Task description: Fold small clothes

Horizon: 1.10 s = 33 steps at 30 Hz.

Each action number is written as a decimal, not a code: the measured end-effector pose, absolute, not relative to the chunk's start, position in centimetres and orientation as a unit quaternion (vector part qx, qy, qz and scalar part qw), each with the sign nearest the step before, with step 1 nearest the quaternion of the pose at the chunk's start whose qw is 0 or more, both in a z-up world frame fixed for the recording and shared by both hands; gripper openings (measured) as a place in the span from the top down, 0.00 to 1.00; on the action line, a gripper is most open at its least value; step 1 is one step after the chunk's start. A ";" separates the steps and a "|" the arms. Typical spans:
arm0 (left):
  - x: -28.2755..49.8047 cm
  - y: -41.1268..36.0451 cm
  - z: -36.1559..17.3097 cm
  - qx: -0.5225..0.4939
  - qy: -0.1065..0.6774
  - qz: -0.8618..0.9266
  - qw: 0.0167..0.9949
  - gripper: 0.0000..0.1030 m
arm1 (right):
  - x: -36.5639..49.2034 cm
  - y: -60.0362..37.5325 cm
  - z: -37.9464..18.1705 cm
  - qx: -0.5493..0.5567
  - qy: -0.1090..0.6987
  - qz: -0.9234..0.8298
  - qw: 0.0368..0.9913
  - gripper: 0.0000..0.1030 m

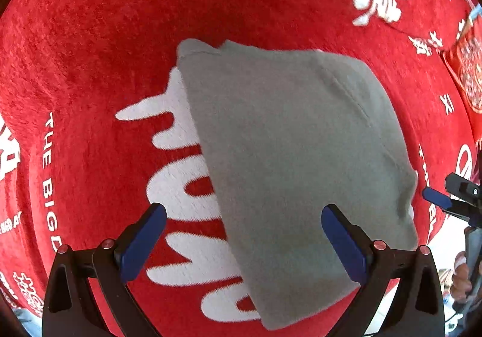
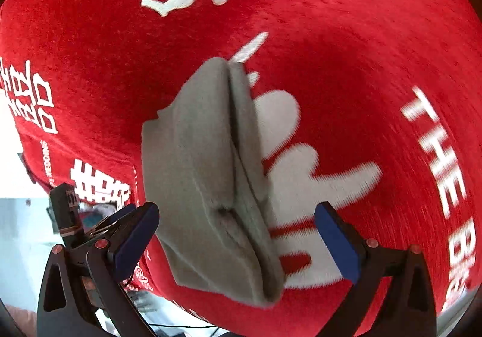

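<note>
Where white lettering shows, red cloth [image 1: 90,50], folded grey garment [image 1: 286,156]

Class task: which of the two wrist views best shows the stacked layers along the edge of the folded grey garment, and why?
The right wrist view: the grey garment is seen edge-on there, so its layers and the dark crease between them show. The left wrist view shows the same garment as a broad flat top face with a faint seam, lying on the red cloth; its layers are hidden.

Bright, even light – strong fisheye bending and dark corners, motion blur smearing the right wrist view.
</note>
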<state>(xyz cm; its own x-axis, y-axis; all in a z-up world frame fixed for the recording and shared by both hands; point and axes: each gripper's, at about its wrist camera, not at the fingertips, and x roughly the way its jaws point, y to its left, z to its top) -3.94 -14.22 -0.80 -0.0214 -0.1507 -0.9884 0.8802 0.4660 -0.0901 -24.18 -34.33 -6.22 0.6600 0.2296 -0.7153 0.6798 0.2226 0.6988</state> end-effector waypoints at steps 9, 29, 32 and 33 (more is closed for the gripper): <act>-1.2 -14.4 -4.3 0.259 0.628 -0.430 0.595 0.00 | -19.5 -36.5 -9.3 0.592 0.415 -0.080 0.687 0.00; -3.5 -16.5 -6.6 0.210 0.648 -0.442 0.584 0.00 | -15.2 -35.6 -10.5 0.626 0.402 0.003 0.668 0.00; -3.4 -16.3 -6.4 0.213 0.648 -0.438 0.586 0.00 | -15.0 -35.5 -10.4 0.629 0.400 -0.010 0.667 0.00; -3.5 -16.4 -6.4 0.213 0.648 -0.437 0.586 0.00 | -15.0 -35.5 -10.4 0.629 0.402 -0.017 0.665 0.02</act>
<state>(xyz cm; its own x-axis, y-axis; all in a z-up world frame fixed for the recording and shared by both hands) -3.49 -16.43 -6.43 -0.2232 -0.2359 -0.9458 0.7885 0.5267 -0.3175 -15.02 -35.47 -10.42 0.6763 0.4827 -0.5564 0.5292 0.2070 0.8229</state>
